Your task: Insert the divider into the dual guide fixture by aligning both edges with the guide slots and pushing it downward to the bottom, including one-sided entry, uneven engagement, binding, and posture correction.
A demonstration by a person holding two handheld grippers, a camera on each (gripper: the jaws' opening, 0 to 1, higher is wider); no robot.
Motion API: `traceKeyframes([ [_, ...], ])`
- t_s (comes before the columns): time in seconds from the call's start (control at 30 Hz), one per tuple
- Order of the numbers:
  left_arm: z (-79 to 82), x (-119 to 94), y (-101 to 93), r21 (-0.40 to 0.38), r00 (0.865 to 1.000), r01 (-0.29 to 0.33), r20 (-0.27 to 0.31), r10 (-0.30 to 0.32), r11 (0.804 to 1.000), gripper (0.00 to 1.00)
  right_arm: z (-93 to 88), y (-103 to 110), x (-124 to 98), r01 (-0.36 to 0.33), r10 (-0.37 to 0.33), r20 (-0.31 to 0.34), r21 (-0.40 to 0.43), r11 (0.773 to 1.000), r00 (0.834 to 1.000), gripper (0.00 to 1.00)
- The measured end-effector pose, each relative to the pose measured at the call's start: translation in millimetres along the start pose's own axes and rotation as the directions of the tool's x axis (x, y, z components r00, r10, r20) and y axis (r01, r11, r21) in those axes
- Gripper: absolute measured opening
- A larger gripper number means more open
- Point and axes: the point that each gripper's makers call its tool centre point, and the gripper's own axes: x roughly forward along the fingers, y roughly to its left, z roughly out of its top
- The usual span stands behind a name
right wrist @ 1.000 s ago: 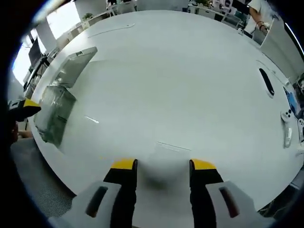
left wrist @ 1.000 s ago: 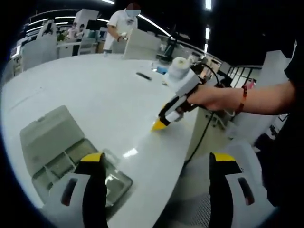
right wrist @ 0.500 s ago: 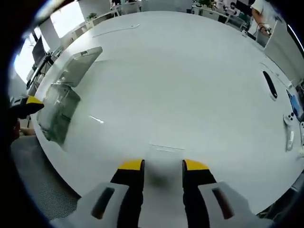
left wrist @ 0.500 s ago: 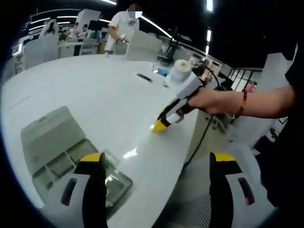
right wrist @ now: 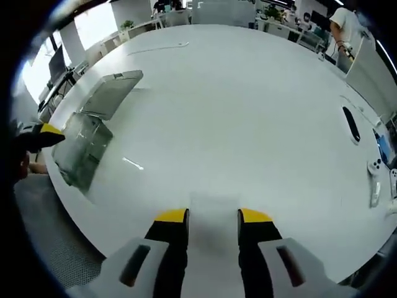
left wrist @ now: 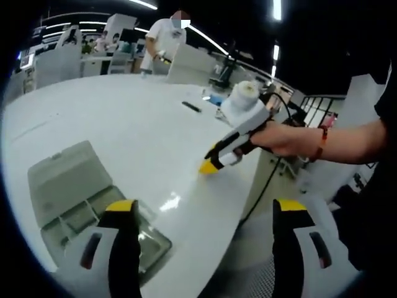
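Observation:
A clear plastic guide fixture box (left wrist: 93, 231) stands on the white table (left wrist: 124, 130) with its lid (left wrist: 61, 179) folded open, just ahead of my left gripper (left wrist: 206, 208), whose jaws stand wide apart and hold nothing. In the right gripper view the same box (right wrist: 82, 149) lies far left, with one yellow tip of the left gripper (right wrist: 43, 133) beside it. My right gripper (right wrist: 213, 217) is shut on a thin clear divider (right wrist: 214, 203) near the table's front edge. In the left gripper view, a hand holds the right gripper (left wrist: 209, 165) with its tips low over the table.
The table's curved edge (left wrist: 217, 236) runs close in front of both grippers. A black flat object (right wrist: 350, 123) and a white controller (right wrist: 374, 174) lie at the far right. A person in white (left wrist: 162, 43) stands behind the table. A cable (left wrist: 260, 186) hangs off the table edge.
The right jaws have drawn in onto the clear divider. The right gripper has shifted slightly, so the box sits further in from the edge of its view. The left gripper has stayed open.

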Motion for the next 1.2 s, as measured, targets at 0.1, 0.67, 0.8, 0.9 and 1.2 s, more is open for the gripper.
traceKeyframes([
  [0.1,2.9,-1,1.3,-0.006,1.000,-0.004,0.017,0.004,1.000,0.87,5.8,4,-3,-0.008,0.008,0.026,0.001,1.000,1.000,0.27],
  [0.67,7.8,-3,0.5,-0.036,0.999,0.001,0.050,0.001,0.999,0.83,17.7,28,-18,-0.041,0.043,0.081,-0.027,0.999,0.996,0.27],
  [0.8,10.8,-5,3.2,-0.031,0.998,-0.019,0.063,0.021,0.999,0.77,20.4,36,-25,-0.051,0.054,0.102,-0.026,0.998,0.993,0.27],
  [0.9,12.1,-5,2.9,-0.038,0.997,-0.018,0.069,0.020,0.999,0.76,20.1,40,-29,-0.045,0.048,0.104,-0.033,0.998,0.993,0.27],
  [1.2,18.6,-5,-0.8,-0.038,0.995,-0.012,0.099,0.016,0.999,0.73,19.0,52,-40,-0.051,0.057,0.133,-0.043,0.998,0.990,0.27],
])
